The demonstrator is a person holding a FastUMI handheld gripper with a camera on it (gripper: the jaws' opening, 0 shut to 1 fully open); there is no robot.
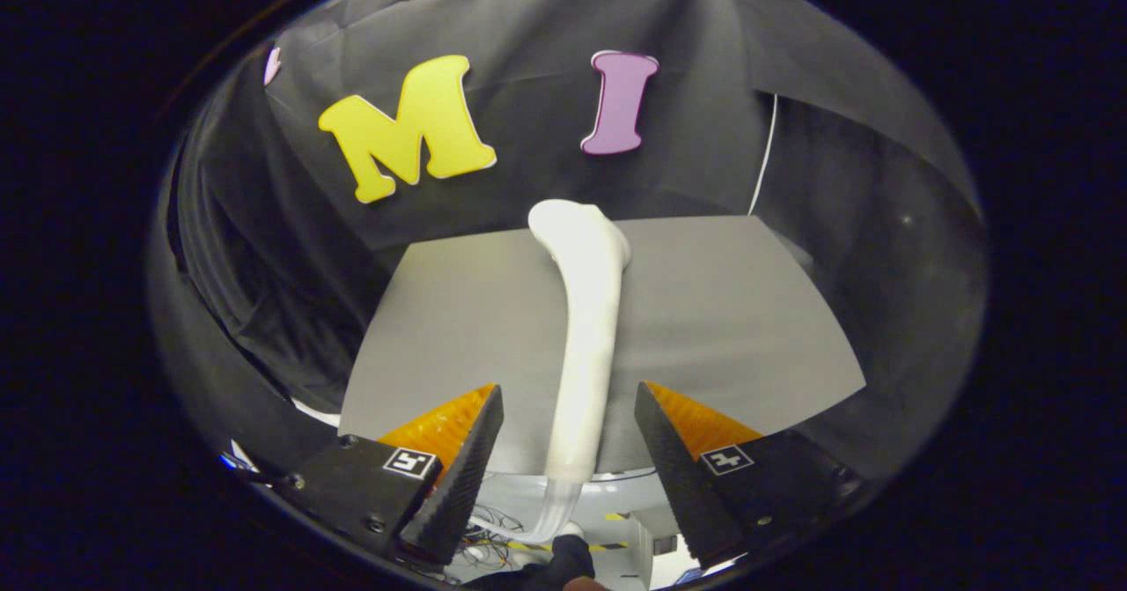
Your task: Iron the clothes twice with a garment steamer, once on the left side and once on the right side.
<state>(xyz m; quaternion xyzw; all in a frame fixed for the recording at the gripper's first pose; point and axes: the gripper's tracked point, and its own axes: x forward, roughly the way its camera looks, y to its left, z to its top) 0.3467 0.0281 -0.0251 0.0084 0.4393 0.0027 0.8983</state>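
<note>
Steamer first: the white garment steamer (585, 344) lies lengthwise on the grey surface (731, 309), its long handle running straight away from me and its wider head at the far end, close to the surface's back edge where the black cloth wall (704, 89) hangs. The near end of the handle reaches past the front edge of the surface, and a pale ribbed hose (550, 512) drops from it toward the floor area below. My gripper (568, 428) sits at that near end with its jaws spread wide; the handle passes through the gap between the two fingers, and I can see open space on both sides of it, so neither finger presses on it and nothing is grasped. The left finger's dark ribbed pad (467, 468) stands a little off the handle, and the right one stands off somewhat further. Both fingers carry orange backs and small square markers. I cannot make out any garment on the surface; it reads as a plain grey sheet from here. Beneath the front edge I see a tangle of thin wires (493, 529) and some white equipment, too small to identify. A thin white cord (764, 159) hangs down the cloth wall beyond the surface's far right corner.
</note>
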